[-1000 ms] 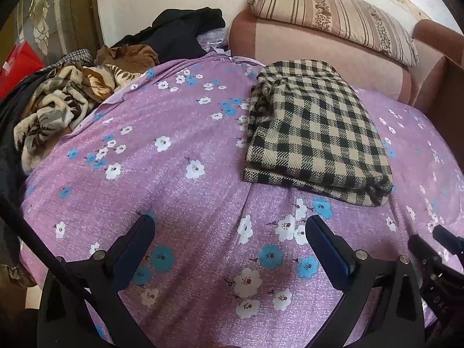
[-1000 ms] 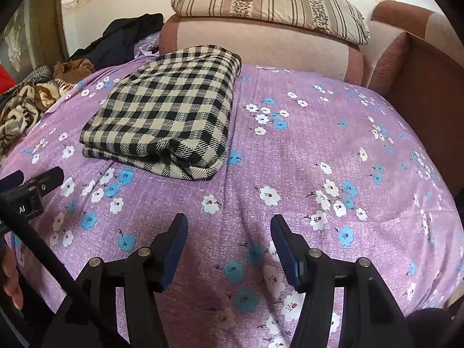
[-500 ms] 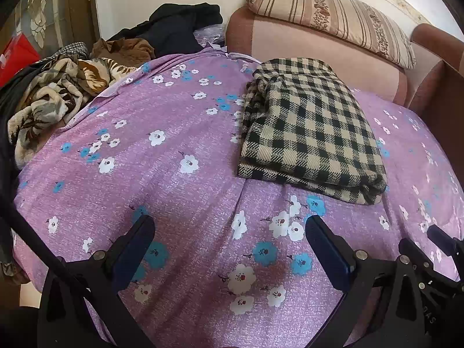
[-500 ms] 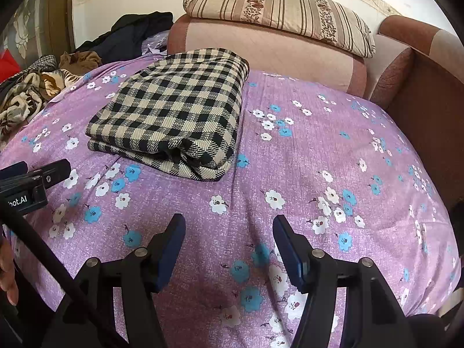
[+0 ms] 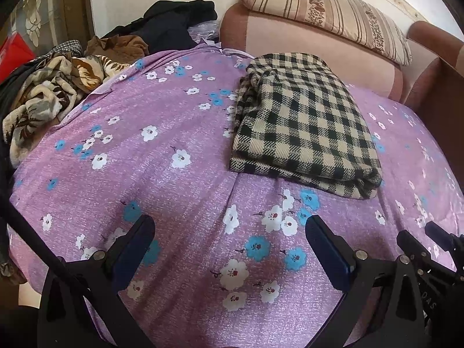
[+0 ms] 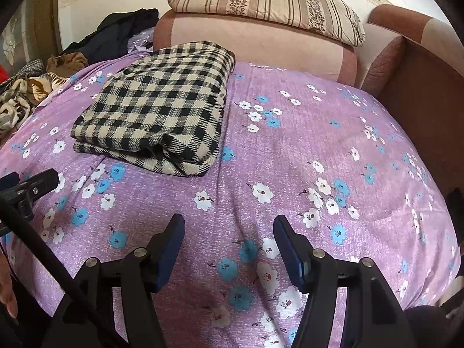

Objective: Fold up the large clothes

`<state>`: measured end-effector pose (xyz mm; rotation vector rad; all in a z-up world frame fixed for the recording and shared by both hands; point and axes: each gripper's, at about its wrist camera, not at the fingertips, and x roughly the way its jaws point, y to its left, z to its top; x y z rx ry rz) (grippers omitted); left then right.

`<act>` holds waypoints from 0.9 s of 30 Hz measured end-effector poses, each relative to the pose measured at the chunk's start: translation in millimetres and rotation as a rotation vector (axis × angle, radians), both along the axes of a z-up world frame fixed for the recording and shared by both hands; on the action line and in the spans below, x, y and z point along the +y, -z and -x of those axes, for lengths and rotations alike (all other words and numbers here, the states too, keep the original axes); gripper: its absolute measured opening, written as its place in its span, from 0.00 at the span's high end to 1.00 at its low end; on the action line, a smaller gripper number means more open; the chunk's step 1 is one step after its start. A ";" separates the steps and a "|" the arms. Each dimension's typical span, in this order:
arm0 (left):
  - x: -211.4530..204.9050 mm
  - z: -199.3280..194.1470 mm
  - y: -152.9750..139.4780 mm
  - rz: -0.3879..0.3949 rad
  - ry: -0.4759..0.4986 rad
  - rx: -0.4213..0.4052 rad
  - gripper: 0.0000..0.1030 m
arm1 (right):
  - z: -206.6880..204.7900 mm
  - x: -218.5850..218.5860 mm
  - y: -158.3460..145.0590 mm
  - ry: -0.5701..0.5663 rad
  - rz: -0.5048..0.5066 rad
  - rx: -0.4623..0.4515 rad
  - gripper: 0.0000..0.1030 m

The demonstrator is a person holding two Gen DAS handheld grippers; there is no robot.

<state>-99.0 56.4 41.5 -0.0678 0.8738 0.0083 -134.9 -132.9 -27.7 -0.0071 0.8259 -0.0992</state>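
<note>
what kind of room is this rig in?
Most likely a lived-in bedroom or bed-sitting room at home. A purple floral sheet covers a bed-like surface, a striped pillow lies on a pink upholstered backrest, and loose clothes are heaped beside a folded checked garment.

Black-and-beige checked garment (image 5: 304, 121) lies flat on the sheet, neatly folded, apparently in several layers.
</note>
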 end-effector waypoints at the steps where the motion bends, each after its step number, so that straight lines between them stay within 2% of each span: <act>1: -0.1 -0.1 0.2 0.002 0.001 0.001 0.00 | 0.0 -0.6 0.1 0.002 -0.001 0.001 0.34; 27: 0.2 -1.8 3.5 0.020 0.006 0.022 0.00 | -13.6 11.2 -3.7 -0.031 0.010 0.001 0.32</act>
